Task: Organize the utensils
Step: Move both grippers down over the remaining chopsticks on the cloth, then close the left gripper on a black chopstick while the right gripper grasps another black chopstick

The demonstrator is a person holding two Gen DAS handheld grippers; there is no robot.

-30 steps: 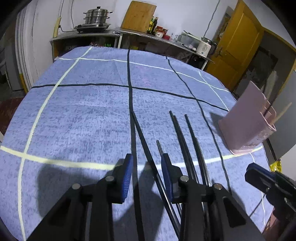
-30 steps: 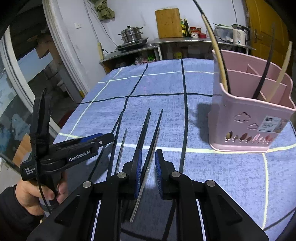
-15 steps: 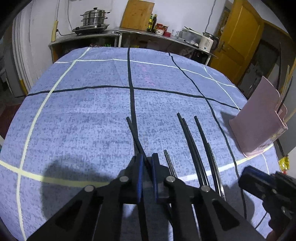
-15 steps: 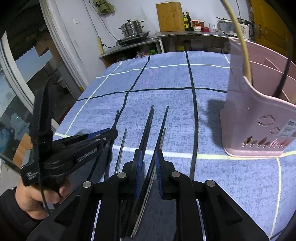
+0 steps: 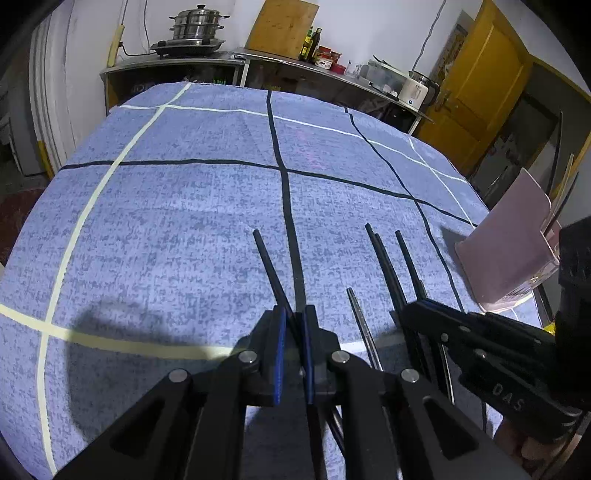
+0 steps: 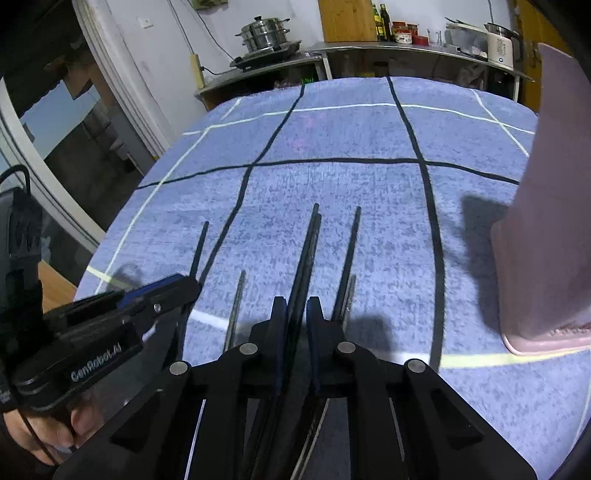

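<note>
On blue tablecloth [image 5: 184,229], left gripper [image 5: 293,325] clamps a black chopstick [image 5: 267,260].

A big table with a blue cloth [image 5: 184,221] fills the room, crossed by black and pale lines. At the far wall stands a metal counter [image 5: 173,64] with a shiny steamer pot [image 5: 197,22], a wooden board [image 5: 282,24], bottles [image 5: 310,38] and a white kettle [image 5: 415,86]. The walls are white. A yellow door [image 5: 476,99] is on the right
</note>
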